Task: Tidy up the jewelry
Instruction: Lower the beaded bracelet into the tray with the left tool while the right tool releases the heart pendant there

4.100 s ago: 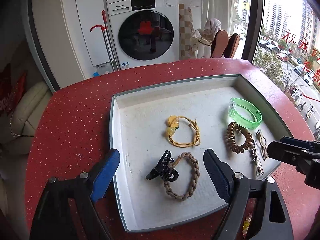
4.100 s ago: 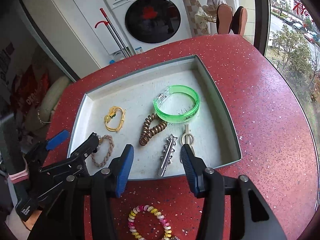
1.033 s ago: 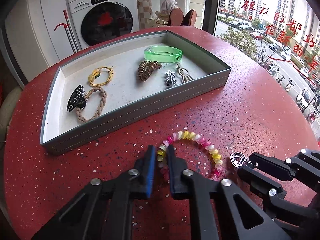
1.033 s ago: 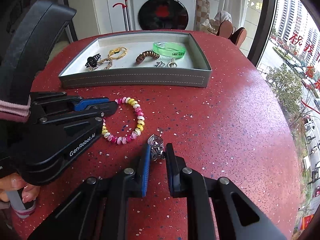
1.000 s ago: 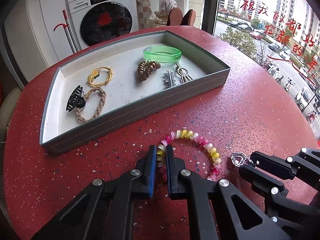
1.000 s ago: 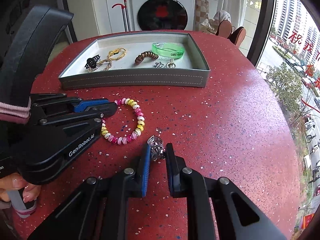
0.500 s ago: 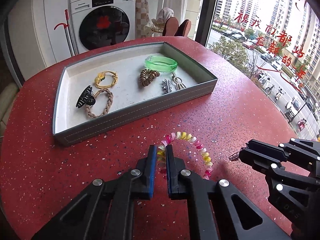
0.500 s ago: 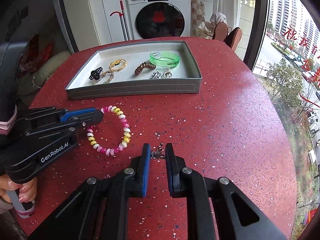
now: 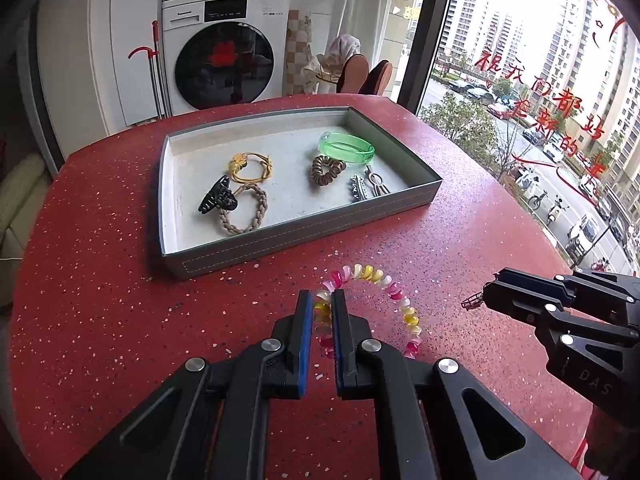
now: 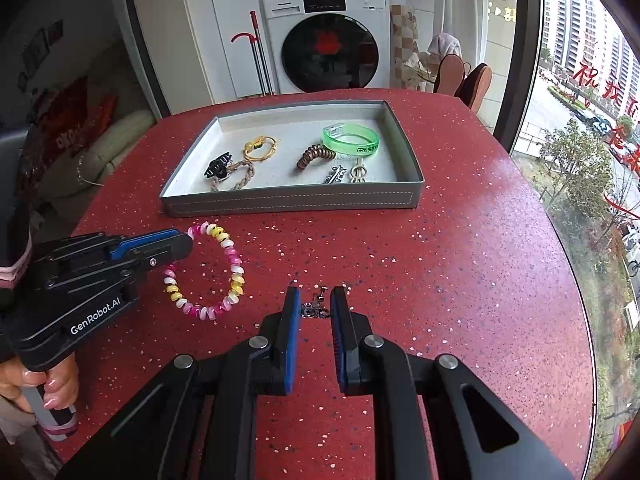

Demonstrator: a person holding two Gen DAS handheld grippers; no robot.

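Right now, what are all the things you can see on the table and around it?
tray: 1, grey, on the table
bangle: 1, green, far right in the tray
brown coil tie: 1, in the tray, by the bangle
yellow tie: 1, middle of the tray
braided tie: 1, tan, left in the tray
claw clip: 1, black, touching the braided tie
silver clips: 2, near right corner of the tray
bead coil: 1, pink, yellow and white, held outside the tray
charm: 1, silver, held outside the tray
table: 1, red speckled
washer: 1, white, behind the table
left gripper: shut on the bead coil
right gripper: shut on the charm
hand: 1, on the left gripper's handle
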